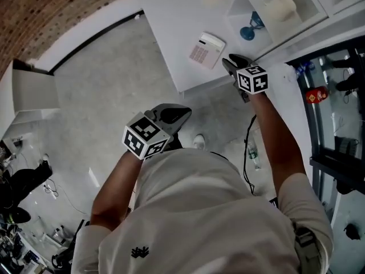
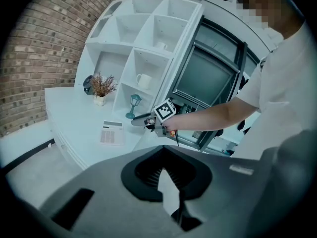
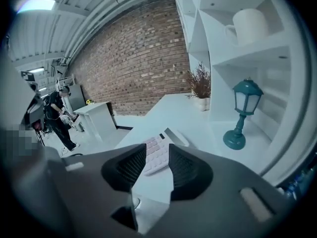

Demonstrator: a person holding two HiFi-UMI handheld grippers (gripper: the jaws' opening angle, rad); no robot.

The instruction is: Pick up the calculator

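Calculator (image 1: 206, 50) flat on bench (image 1: 165, 16) near lamp (image 1: 249, 30): light, stiff, slick; pinch side edges. Right tool (image 1: 230, 60) opening, empty; left tool (image 1: 183, 113) together.

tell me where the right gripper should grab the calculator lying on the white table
Probably the two long side edges at the key end, which faces the right gripper. The calculator lies flat and thin on the white table, so come in low from the front edge. The jaws are opening, nothing between them yet.
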